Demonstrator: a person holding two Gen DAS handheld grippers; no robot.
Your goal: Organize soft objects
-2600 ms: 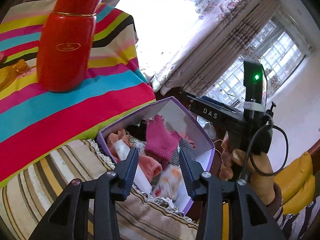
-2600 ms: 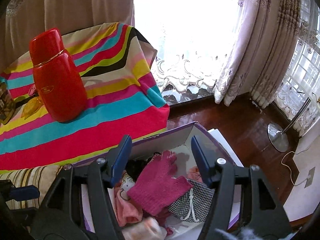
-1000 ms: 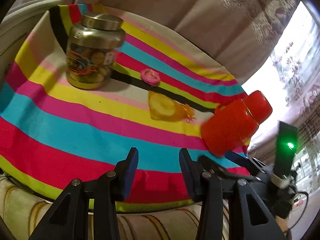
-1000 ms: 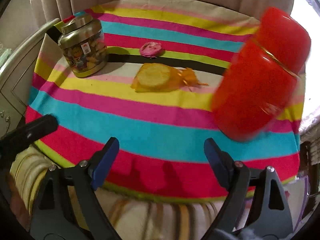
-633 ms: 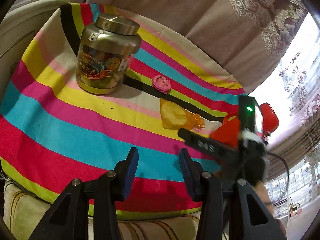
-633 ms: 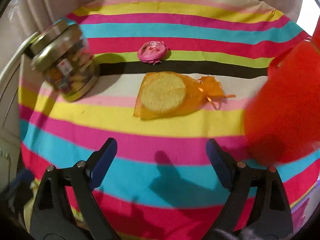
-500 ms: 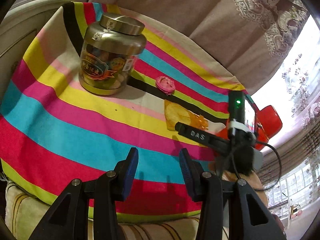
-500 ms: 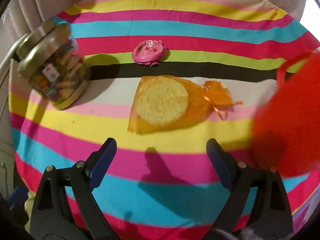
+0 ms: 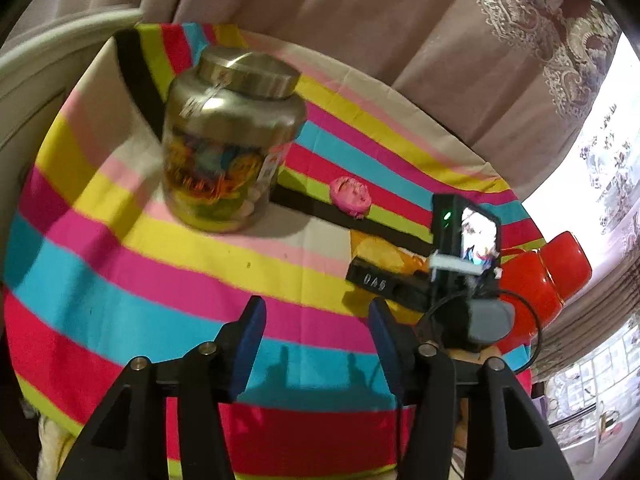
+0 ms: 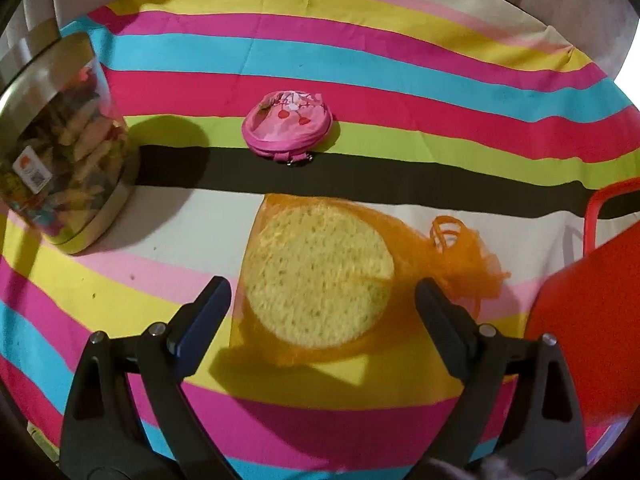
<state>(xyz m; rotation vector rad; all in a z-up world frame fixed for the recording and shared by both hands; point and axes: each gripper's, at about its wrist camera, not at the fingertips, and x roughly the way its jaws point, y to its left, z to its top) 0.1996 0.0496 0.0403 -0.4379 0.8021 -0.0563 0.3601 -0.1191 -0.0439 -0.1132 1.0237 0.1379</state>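
Orange mesh pouch [image 10: 316, 276] lies flat on the striped cloth [image 10: 360, 56], right between your right gripper [image 10: 322, 312] fingers, which are spread wide and hold nothing. Its long axis runs left-right, tied neck pointing right; a yellow round sponge [image 10: 318, 274] sits inside. Just beyond: a pink round zip pouch [image 10: 287, 124]. Far left, a lidded jar [image 10: 60, 160] of colourful snacks. Your left gripper [image 9: 314, 336] hovers open and empty over the cloth, well short of the pouch.
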